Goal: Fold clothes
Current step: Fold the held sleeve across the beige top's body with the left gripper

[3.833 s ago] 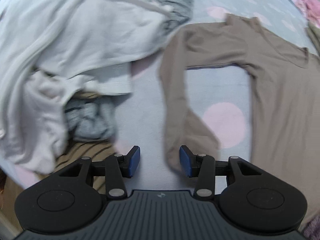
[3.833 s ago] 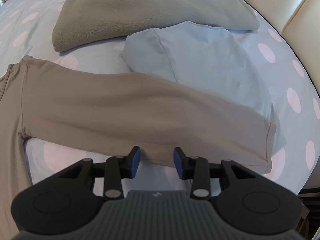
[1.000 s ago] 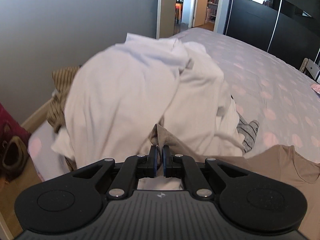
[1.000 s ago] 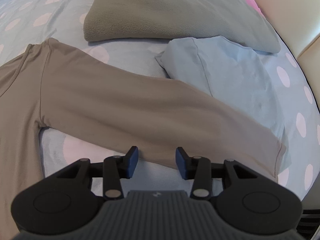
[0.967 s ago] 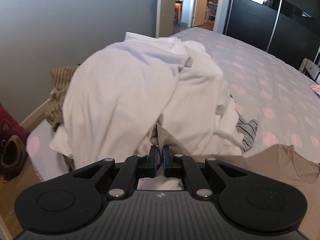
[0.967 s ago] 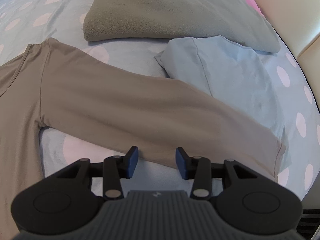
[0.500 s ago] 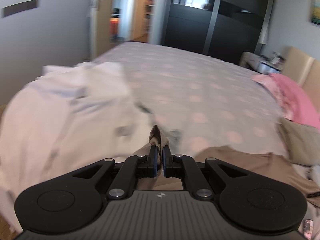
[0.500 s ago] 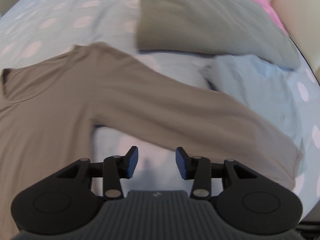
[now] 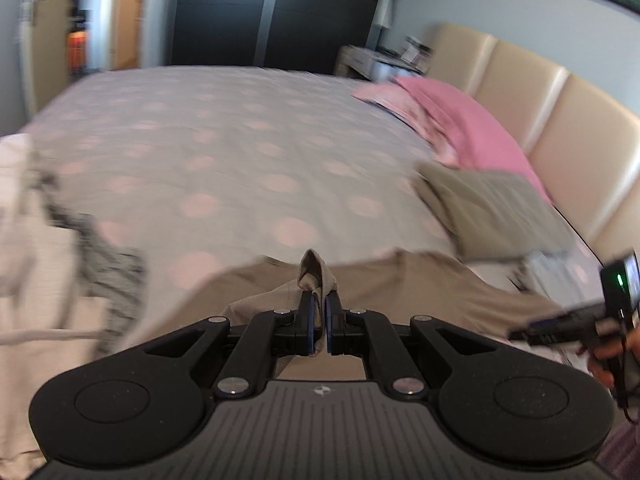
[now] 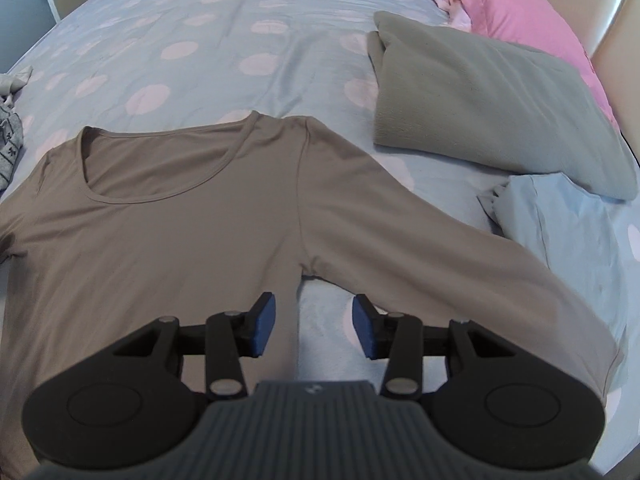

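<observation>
Grey bedspread with pink dots: the bed (image 10: pixel 224 12) fills both views, a cream padded headboard (image 9: pixel 560 104) along its far right side.
Taupe long-sleeved top: the top (image 10: pixel 160 216) lies flat on the bed, neckline away from the right wrist camera, its right-hand sleeve stretched out across the cover towards a folded pale blue garment (image 10: pixel 568 232).
Olive-grey folded fleece: the fleece (image 10: pixel 480 100) sits just beyond the blue one, up against a pink pillow (image 10: pixel 520 4).
White heap: a pile of pale clothes (image 9: pixel 24 248) at the left edge, blurred, with what looks like a grey patterned piece (image 9: pixel 108 268) spilling from it.
Left hand-held gripper: the left hand-held gripper (image 9: pixel 319 326) is pinched tight on a bunched cuff of the taupe top, fabric poking up between the blue pads, lifted above the shirt body.
Right hand-held gripper: the right hand-held gripper (image 10: pixel 314 326) hangs over the armpit of the top, jaws moderately apart, nothing between them.
</observation>
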Demonstrator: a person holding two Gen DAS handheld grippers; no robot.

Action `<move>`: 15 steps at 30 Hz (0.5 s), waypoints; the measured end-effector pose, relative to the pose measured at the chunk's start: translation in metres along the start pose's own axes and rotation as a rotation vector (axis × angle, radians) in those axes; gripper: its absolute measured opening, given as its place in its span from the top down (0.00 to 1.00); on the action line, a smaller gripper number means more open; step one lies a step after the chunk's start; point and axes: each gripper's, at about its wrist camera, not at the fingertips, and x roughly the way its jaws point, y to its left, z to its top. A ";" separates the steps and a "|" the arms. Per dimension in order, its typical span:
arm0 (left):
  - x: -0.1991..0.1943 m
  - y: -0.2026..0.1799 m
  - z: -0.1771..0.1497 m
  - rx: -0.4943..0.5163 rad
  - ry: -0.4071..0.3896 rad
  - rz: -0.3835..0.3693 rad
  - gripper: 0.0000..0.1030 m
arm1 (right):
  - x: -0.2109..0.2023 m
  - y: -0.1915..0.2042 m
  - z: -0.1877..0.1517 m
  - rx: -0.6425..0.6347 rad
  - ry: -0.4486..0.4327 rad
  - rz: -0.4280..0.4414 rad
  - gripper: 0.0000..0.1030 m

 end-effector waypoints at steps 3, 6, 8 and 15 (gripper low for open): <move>0.031 -0.026 -0.016 0.072 0.054 -0.048 0.97 | 0.003 -0.003 0.000 0.003 0.002 0.002 0.55; 0.057 -0.044 -0.039 0.146 0.113 -0.072 0.97 | 0.009 -0.007 -0.001 0.009 0.018 0.000 0.55; 0.071 -0.052 -0.050 0.184 0.147 -0.088 0.96 | 0.014 -0.009 -0.001 0.008 0.028 -0.003 0.55; 0.081 -0.057 -0.072 0.250 0.196 -0.116 0.73 | 0.023 -0.018 -0.007 -0.016 0.043 -0.034 0.55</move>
